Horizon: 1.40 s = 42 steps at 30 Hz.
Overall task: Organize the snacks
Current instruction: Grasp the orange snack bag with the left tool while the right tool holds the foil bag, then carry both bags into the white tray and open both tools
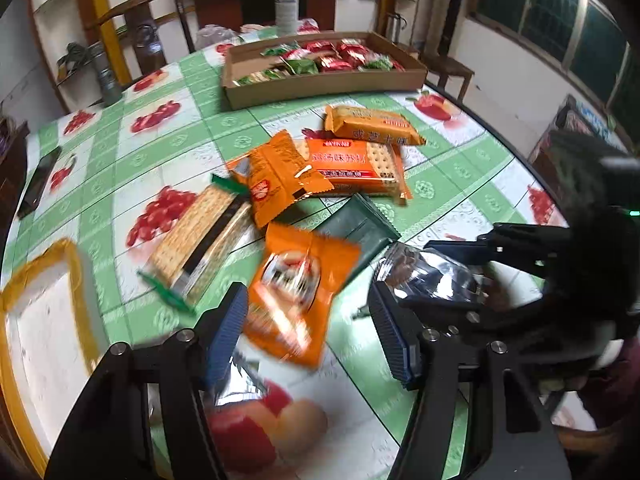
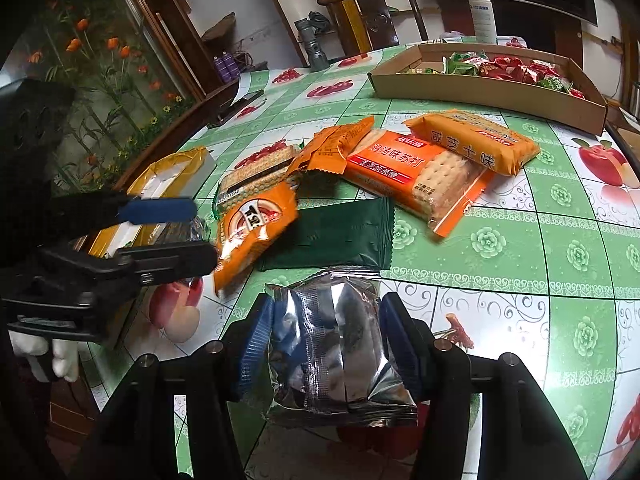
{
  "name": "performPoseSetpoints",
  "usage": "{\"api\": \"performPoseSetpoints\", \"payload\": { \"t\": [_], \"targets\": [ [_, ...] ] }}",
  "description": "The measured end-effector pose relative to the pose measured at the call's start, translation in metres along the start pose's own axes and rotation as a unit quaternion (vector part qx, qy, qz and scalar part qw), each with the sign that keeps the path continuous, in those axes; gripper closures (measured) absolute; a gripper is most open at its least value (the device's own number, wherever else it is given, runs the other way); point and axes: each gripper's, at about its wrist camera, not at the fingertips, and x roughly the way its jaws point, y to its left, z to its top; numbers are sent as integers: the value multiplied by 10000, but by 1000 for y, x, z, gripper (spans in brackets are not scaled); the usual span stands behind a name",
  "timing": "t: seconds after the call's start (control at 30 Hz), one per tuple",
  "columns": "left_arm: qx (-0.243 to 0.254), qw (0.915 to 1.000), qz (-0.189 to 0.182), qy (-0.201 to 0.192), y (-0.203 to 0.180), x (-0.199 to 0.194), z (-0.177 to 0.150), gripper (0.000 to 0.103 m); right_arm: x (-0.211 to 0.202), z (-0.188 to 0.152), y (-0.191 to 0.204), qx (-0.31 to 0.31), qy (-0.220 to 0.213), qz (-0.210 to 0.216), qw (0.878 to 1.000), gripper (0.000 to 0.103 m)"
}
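Note:
My right gripper is shut on a silver foil packet, held just above the table; the packet also shows in the left wrist view. My left gripper is open, its blue pads either side of a blurred orange snack packet that also shows in the right wrist view. Whether that packet touches the pads I cannot tell. Beyond lie a dark green packet, several orange cracker packs and a clear cracker pack.
A cardboard tray of red and green sweets stands at the far side, a spray bottle behind it. A yellow-edged bag lies at the left table edge. A dark phone lies far left. Chairs ring the round table.

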Motion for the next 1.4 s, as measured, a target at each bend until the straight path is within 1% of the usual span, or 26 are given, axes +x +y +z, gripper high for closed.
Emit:
{"api": "performPoseSetpoints", "payload": {
  "t": [0.1, 0.17, 0.27, 0.33, 0.37, 0.4, 0.43, 0.47, 0.5, 0.6, 0.73, 0.83, 0.93, 1.07, 1.2, 1.27, 1.33, 1.4],
  "targets": [
    [143, 9996, 165, 198, -1, 23, 3, 41, -1, 0, 0, 1, -1, 3, 10000, 45],
    [222, 9988, 383, 206, -3, 32, 1, 40, 0, 0, 0, 4, -2, 7, 10000, 45],
    [371, 9978, 519, 162, -7, 33, -2, 39, 0, -1, 0, 4, -4, 10, 10000, 45],
    [454, 9973, 545, 183, -9, 31, -4, 39, 0, 0, -1, -2, -3, 6, 10000, 45],
    [495, 9969, 575, 192, -9, 30, -5, 44, 0, -1, -1, -5, -4, 4, 10000, 45],
    [525, 9967, 594, 185, -9, 29, -6, 57, 0, -1, -1, -7, -4, 3, 10000, 45],
    [559, 9964, 614, 161, -8, 27, -7, 64, 0, -1, -1, -3, -5, 6, 10000, 45],
    [545, 9960, 695, 156, -7, 25, -8, 77, 0, -1, -1, -5, -5, 4, 10000, 45],
    [501, 9956, 773, 152, -4, 23, -8, 85, 0, -1, 0, -6, -8, -1, 10000, 45],
    [334, 9964, 776, 26, 2, 15, -9, 92, 0, -1, 1, -6, -11, -4, 10000, 45],
    [273, 9967, 737, -198, 1, -2, -13, 94, 0, 0, 1, 7, -19, -4, 10000, 46],
    [150, 9969, 648, -412, 1, -19, -17, 95, -1, 0, 0, 32, -38, -33, 10000, 49],
    [-134, 9966, 451, -672, 8, -40, -22, 95, -2, 0, -3, 99, -72, -38, 9999, 51],
    [-490, 9932, 270, -1020, 20, -70, -35, 95, -3, 1, -4, 149, -140, -117, 9997, 53],
    [-923, 9861, 136, -1374, 40, -103, -54, 95, -9, 1, -1, 101, -246, -282, 9992, 55],
    [-1167, 9806, 96, -1572, 55, -120, -66, 95, -17, 0, 5, 66, -317, -378, 9988, 55],
    [-1402, 9745, 119, -1747, 71, -135, -79, 95, -25, 1, 10, 50, -372, -347, 9987, 55],
    [-1652, 9680, 146, -1883, 89, -147, -94, 95, -35, 4, 25, -51, -454, -313, 9985, 55]
  ]
}}
